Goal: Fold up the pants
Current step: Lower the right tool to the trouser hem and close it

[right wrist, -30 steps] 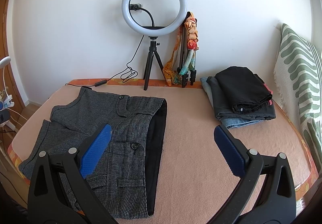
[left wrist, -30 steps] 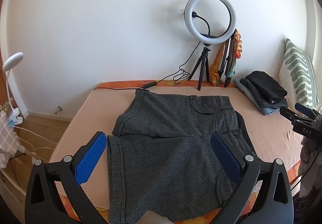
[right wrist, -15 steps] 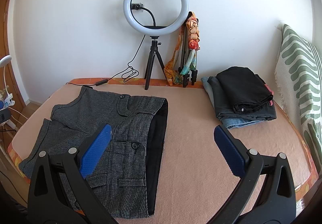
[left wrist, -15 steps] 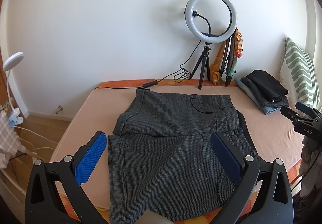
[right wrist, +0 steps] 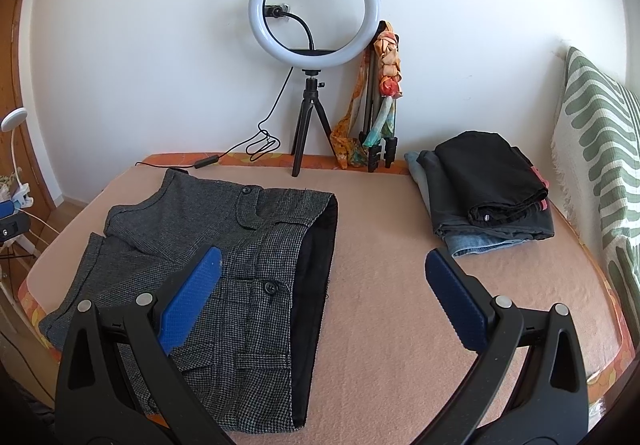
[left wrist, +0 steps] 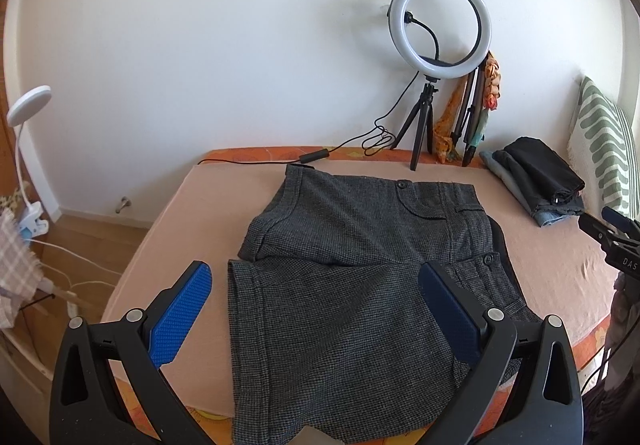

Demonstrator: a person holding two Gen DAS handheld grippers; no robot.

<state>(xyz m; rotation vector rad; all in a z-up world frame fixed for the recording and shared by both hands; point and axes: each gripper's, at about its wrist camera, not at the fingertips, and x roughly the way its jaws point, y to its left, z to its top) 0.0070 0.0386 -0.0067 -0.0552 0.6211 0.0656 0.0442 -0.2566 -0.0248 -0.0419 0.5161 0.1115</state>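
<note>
Grey checked shorts (left wrist: 352, 277) lie spread flat on the peach-covered bed (left wrist: 168, 229), legs to the left and the waistband with its black lining (right wrist: 312, 285) to the right. My left gripper (left wrist: 316, 309) is open and empty, held above the near leg. My right gripper (right wrist: 320, 293) is open and empty, held above the waistband end of the shorts (right wrist: 224, 245). Its tip shows at the right edge of the left wrist view (left wrist: 612, 237).
A pile of folded dark pants and jeans (right wrist: 488, 193) lies at the back right of the bed. A ring light on a tripod (right wrist: 312, 57) and a bundle of scarves (right wrist: 384, 101) stand against the wall. A striped pillow (right wrist: 600, 165) is at the right. A clip lamp (left wrist: 24, 149) stands left.
Both grippers have stayed open and empty. The left view has shifted slightly, so the shorts sit a little lower and closer. The shorts have not moved.
</note>
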